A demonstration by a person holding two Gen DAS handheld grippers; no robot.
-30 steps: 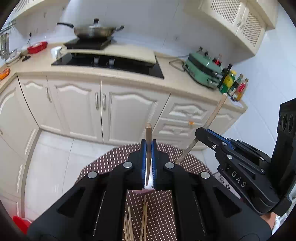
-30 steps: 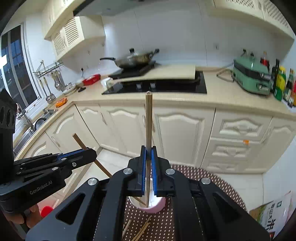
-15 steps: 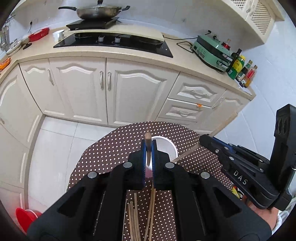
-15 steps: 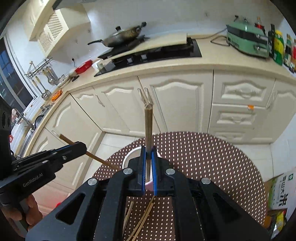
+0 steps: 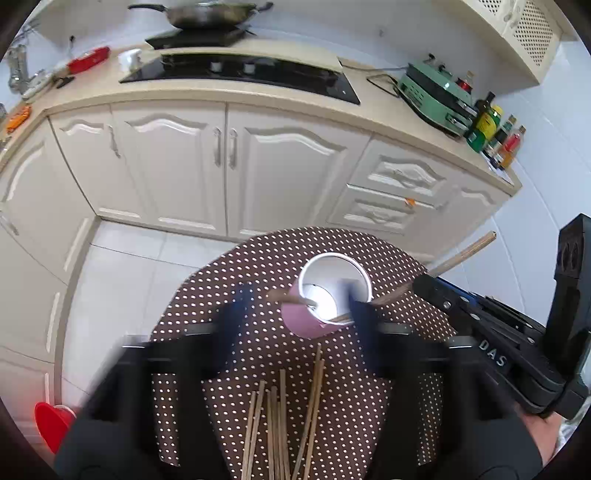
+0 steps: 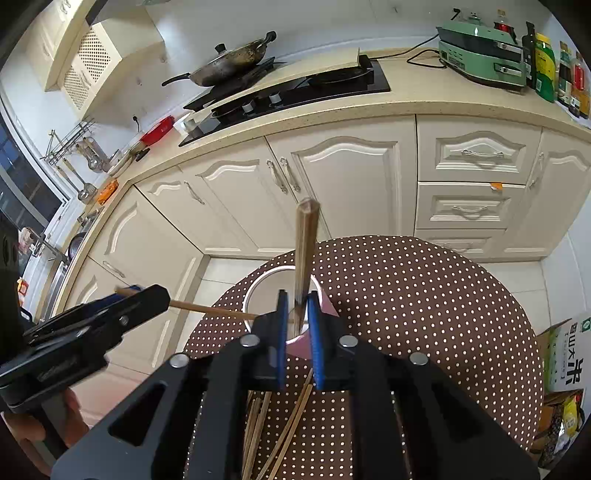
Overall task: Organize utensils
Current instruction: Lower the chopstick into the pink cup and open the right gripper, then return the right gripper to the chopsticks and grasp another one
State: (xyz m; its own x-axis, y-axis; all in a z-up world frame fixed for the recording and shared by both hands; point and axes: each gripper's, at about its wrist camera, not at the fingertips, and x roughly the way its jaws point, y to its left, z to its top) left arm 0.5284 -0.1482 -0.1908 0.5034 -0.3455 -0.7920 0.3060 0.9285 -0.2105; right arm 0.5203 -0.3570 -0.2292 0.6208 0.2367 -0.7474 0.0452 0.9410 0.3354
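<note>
The room is a kitchen. A run of cream cabinets (image 5: 258,166) stands under a beige counter (image 5: 369,110), which carries a black hob (image 5: 240,72), a wok (image 5: 207,13), a green appliance (image 5: 436,92) and a row of bottles (image 5: 484,122). The floor (image 5: 122,280) is pale tile, and a printed cardboard box (image 6: 565,354) stands at the right edge of the right wrist view.

The work surface is a round table (image 5: 229,280) under a brown cloth with white dots.

The left gripper (image 5: 297,295) hangs over the table with its jaws spread wide and blurred, and there is nothing between them. The right gripper (image 6: 298,295) has its jaws narrow around a stick. A thin gap seems to show beside one pad, so I cannot tell whether it grips.

A cup (image 5: 303,325), pink outside and white inside, stands near the middle of the table, just beyond the jaws of both grippers.

The left chopstick (image 5: 286,296) lies across the cup's rim with one end inside. The right chopstick (image 6: 304,251) runs up out of the right gripper's jaws, and in the left wrist view its lower end reaches into the cup. On the cloth nearer the cameras lies a scatter of loose chopsticks (image 5: 280,413), well apart from the cup.

As I judge it, the task is at an early stage. One stick is in the cup, a second is at the point of going in, and most of the pile is yet to be gathered.
</note>
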